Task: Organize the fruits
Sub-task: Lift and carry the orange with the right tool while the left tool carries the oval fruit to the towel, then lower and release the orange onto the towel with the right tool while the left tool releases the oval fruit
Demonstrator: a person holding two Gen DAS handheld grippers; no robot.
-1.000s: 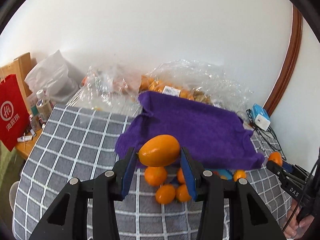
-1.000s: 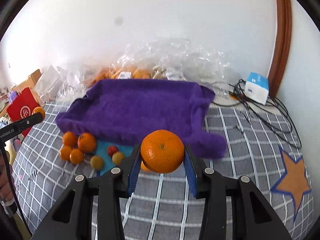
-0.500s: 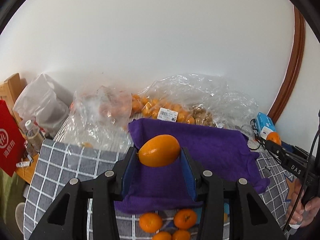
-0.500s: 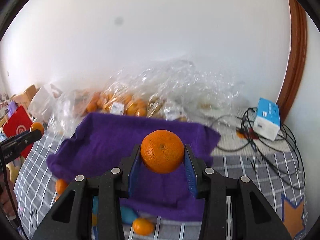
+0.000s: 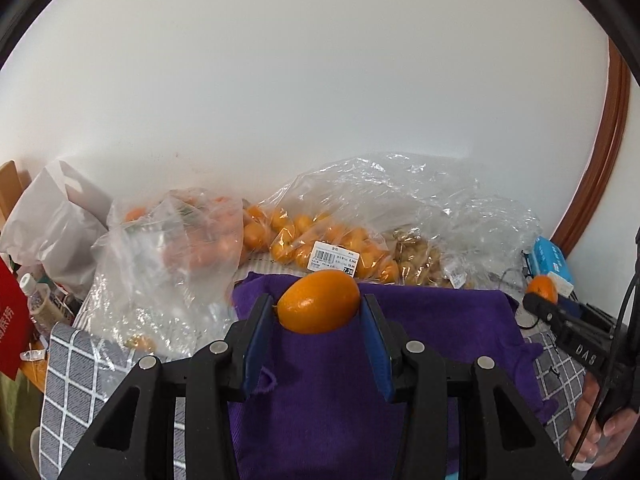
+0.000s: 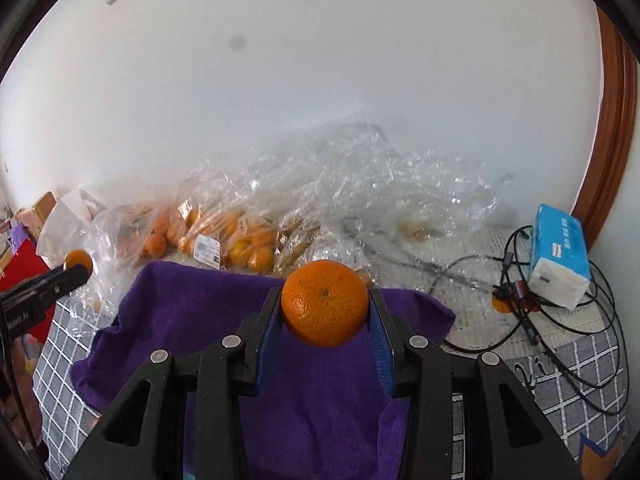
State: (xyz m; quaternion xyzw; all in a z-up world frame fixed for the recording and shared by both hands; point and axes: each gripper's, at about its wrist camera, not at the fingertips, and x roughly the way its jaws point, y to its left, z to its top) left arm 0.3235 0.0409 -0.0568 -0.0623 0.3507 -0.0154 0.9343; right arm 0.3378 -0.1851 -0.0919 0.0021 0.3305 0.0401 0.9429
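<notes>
An oval orange fruit [image 5: 319, 302] is being gripped by the left gripper [image 5: 319, 312] and a round orange [image 6: 325, 303] by the right gripper [image 6: 325, 314], both over the purple towel [image 6: 192, 312].

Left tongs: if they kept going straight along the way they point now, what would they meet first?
Most likely the purple towel spread just below and ahead of the left tongs, which hold an oval fruit. The bag of small oranges lies beyond its far edge, though depth is hard to judge in this view.
</notes>
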